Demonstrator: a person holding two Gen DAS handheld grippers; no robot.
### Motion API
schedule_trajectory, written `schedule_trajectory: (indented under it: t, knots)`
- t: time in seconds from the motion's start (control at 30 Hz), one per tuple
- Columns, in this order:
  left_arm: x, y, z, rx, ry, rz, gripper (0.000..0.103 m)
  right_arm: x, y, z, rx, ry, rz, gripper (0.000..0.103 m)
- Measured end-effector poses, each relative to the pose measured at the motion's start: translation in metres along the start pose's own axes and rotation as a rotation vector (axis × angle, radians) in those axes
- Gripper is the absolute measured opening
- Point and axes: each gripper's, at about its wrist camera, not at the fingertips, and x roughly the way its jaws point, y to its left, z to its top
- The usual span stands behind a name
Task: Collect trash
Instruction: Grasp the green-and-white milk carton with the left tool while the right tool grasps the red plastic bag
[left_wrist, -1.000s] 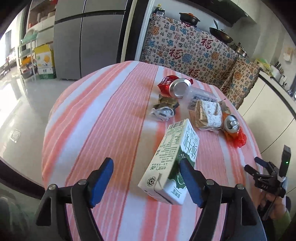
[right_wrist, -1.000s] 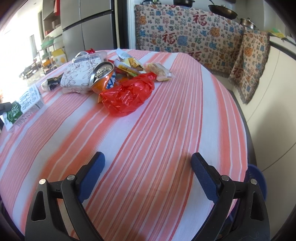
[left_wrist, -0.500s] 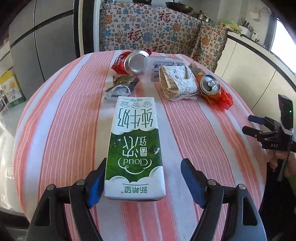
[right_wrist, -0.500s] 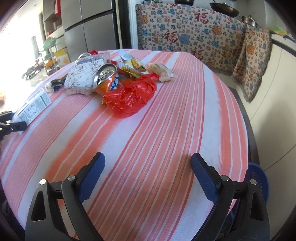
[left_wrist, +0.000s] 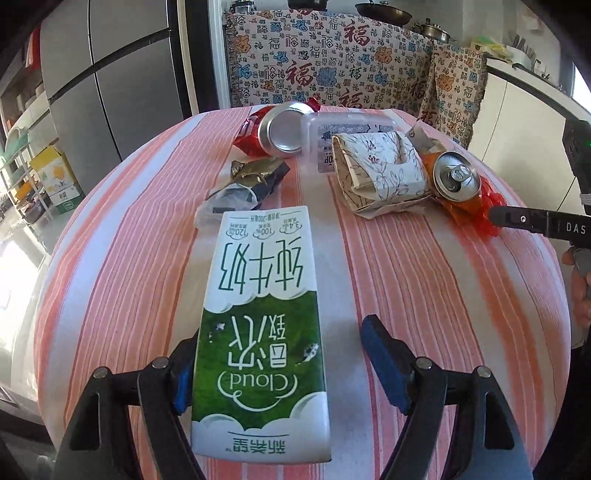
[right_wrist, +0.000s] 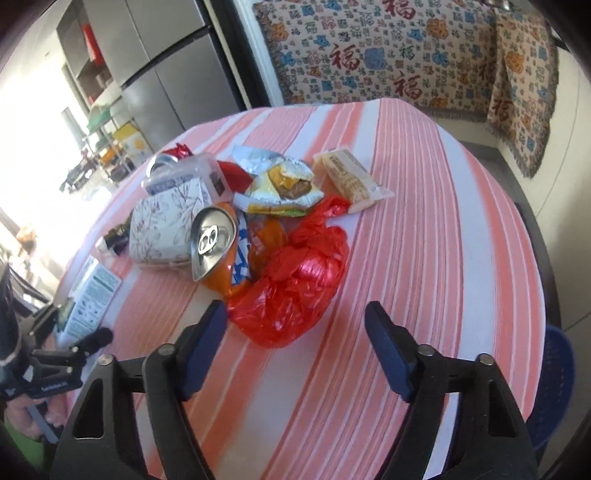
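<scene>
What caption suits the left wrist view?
Open left tool straddles a lying milk carton on the striped tablecloth.

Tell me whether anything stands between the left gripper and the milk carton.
Nothing visible does. The milk carton lies flat on the striped tablecloth, its near end already between the open fingers of the left gripper. The wrapper and other trash lie beyond its far end.

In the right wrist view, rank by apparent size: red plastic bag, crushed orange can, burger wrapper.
1. red plastic bag, clearly largest, though nearest the camera.
2-3. crushed orange can and burger wrapper look alike; unranked.
</scene>
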Motion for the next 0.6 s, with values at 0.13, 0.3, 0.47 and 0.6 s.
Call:
schedule_trajectory:
  t: [0.13,0.3,0.47,0.6]
  knots:
    - [0.001,-0.004,0.000,-0.009,-0.004,-0.004,0.079,-0.016,-0.022,-0.007,0.010,-0.007,-0.072,0.055]
    - [0.003,-0.006,0.000,-0.004,-0.002,0.003,0.079,-0.032,-0.039,-0.010,0.011,-0.011,-0.105,0.066]
    - [0.002,-0.006,0.000,-0.003,-0.002,0.003,0.079,-0.028,-0.031,0.000,-0.059,-0.007,-0.107,0.075]
    - [-0.002,-0.001,0.000,-0.014,0.010,-0.025,0.079,-0.014,-0.030,0.019,-0.088,0.016,-0.128,0.077]
